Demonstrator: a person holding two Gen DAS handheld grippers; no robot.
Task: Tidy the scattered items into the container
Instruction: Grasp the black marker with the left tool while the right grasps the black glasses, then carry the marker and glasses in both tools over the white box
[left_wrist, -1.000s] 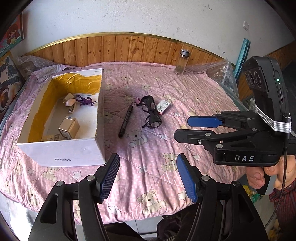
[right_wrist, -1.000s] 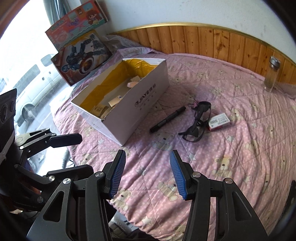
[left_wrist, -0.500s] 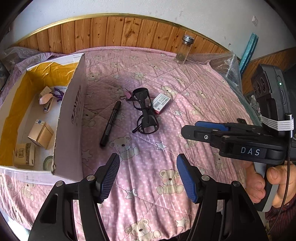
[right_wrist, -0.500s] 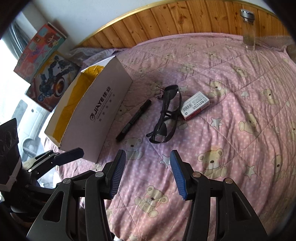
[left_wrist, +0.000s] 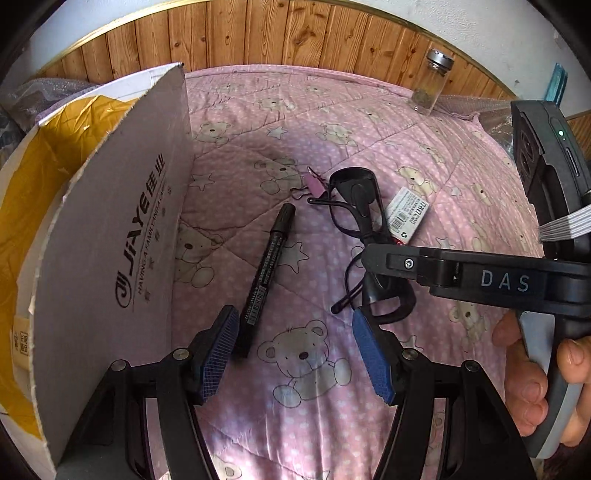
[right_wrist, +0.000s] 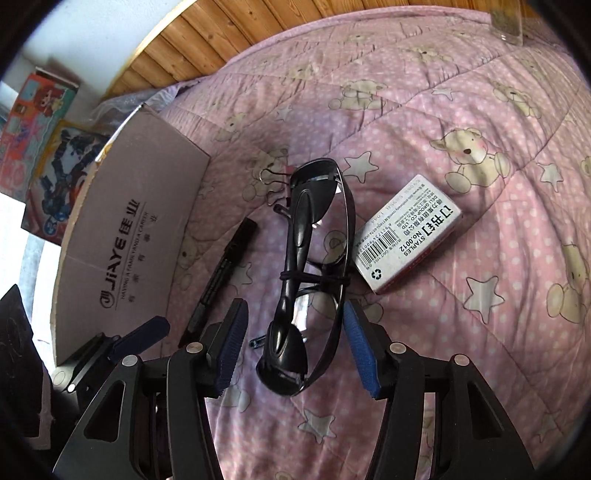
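Note:
Black glasses (right_wrist: 314, 266) lie folded on the pink bear quilt, their near end between the open fingers of my right gripper (right_wrist: 295, 347). A black marker (left_wrist: 267, 266) lies beside the cardboard box (left_wrist: 122, 236), its near end just ahead of the left finger of my open left gripper (left_wrist: 295, 354). A staples box (right_wrist: 410, 232) rests right of the glasses, and a pink binder clip (right_wrist: 277, 177) lies beyond them. The right gripper (left_wrist: 373, 258) crosses the left wrist view over the glasses (left_wrist: 354, 206).
A glass jar (left_wrist: 430, 85) stands at the quilt's far edge by the wooden headboard (left_wrist: 295, 33). The box's tall side wall rises close on the left of both grippers. Toy boxes (right_wrist: 40, 147) lean beyond it. A hand (left_wrist: 535, 384) holds the right gripper's handle.
Both grippers have moved forward and down toward the quilt. The right one has come around the glasses; the left one has closed in on the marker's near end. Nothing has been taken hold of.

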